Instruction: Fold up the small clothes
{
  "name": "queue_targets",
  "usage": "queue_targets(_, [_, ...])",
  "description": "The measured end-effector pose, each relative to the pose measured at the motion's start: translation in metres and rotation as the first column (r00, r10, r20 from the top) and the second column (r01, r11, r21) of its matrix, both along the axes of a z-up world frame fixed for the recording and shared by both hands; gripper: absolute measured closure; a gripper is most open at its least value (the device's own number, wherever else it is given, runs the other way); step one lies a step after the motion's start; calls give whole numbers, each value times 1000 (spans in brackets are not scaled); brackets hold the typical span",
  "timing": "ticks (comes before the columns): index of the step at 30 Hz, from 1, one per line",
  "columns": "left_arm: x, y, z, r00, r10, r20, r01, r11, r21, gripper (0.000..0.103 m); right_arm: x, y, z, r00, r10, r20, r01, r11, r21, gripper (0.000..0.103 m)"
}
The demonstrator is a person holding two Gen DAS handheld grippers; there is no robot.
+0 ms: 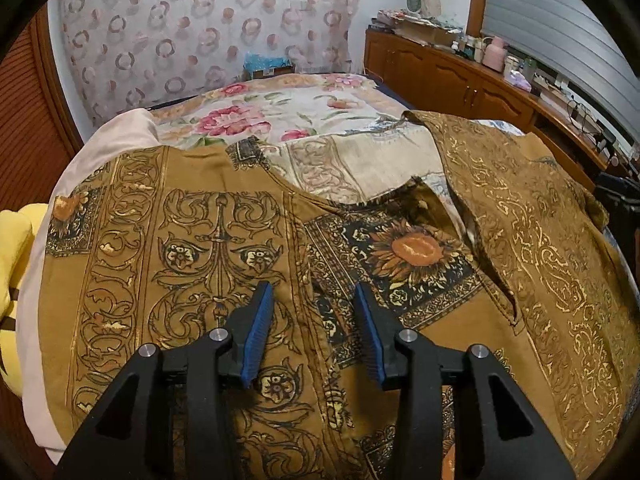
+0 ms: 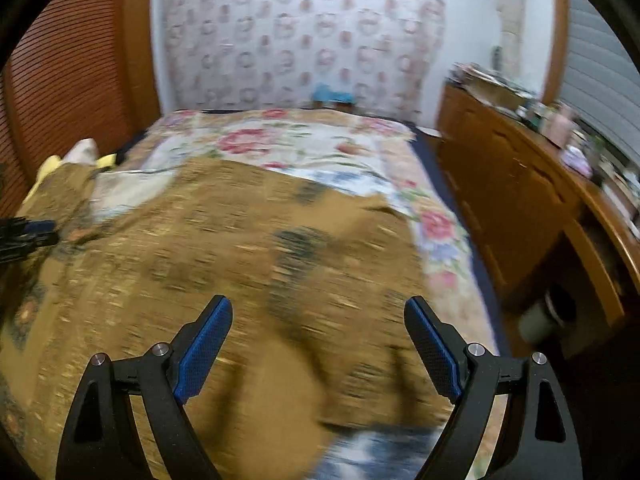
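A brown garment with gold and black ornament print point(image 1: 200, 248) lies spread on the bed; its right part point(image 1: 532, 240) is folded over with the paler inside showing. My left gripper point(image 1: 316, 292) is open just above the garment's middle, holding nothing. In the right wrist view the same garment point(image 2: 248, 248) is blurred by motion. My right gripper point(image 2: 318, 306) is wide open above it and empty. The left gripper's tip point(image 2: 28, 234) shows at the left edge of that view.
The bed has a floral cover point(image 1: 280, 116). A pink pillow point(image 1: 120, 132) and something yellow point(image 1: 16, 240) lie at the left. A wooden cabinet point(image 2: 520, 200) with clutter on top runs along the right side. A patterned curtain point(image 1: 208, 28) hangs behind.
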State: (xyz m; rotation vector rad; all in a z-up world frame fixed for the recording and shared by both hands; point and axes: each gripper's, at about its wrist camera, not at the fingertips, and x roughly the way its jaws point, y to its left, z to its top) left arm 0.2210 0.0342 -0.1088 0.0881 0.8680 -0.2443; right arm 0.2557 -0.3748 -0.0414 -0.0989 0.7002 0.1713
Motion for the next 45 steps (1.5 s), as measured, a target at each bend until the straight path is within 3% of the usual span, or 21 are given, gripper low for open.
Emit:
queue_targets(5, [-1, -5, -1, 1000, -15, 6, 15, 1000, -1, 43, -1, -36, -14, 996, -78, -30, 79, 997, 8, 14])
queue_targets(11, [1, -15, -3, 999, -54, -5, 55, 998, 23, 25, 6, -45, -20, 991, -112, -70, 114, 993, 39, 16])
queue_targets(16, [3, -17, -2, 998, -58, -9, 58, 998, 26, 22, 13, -51, -25, 990, -95, -101, 102, 992, 69, 22])
queue_targets(23, [2, -19, -3, 998, -62, -11, 63, 998, 27, 20, 14, -57, -22, 989, -48, -138, 61, 993, 97, 45])
queue_targets(28, [2, -18, -3, 998, -62, -11, 62, 998, 26, 20, 14, -53, -18, 990, -43, -135, 51, 997, 54, 58])
queue_targets(33, [2, -19, -3, 998, -62, -11, 62, 998, 26, 20, 11, -47, -15, 991, -38, -130, 35, 999, -24, 89])
queue_targets(36, [2, -19, -3, 998, -62, -11, 62, 998, 26, 20, 9, -43, -12, 993, -32, -114, 25, 998, -57, 96])
queue_targets(45, [2, -18, -3, 998, -62, -11, 62, 998, 25, 20, 5, -13, 28, 999, 49, 15, -48, 998, -48, 98])
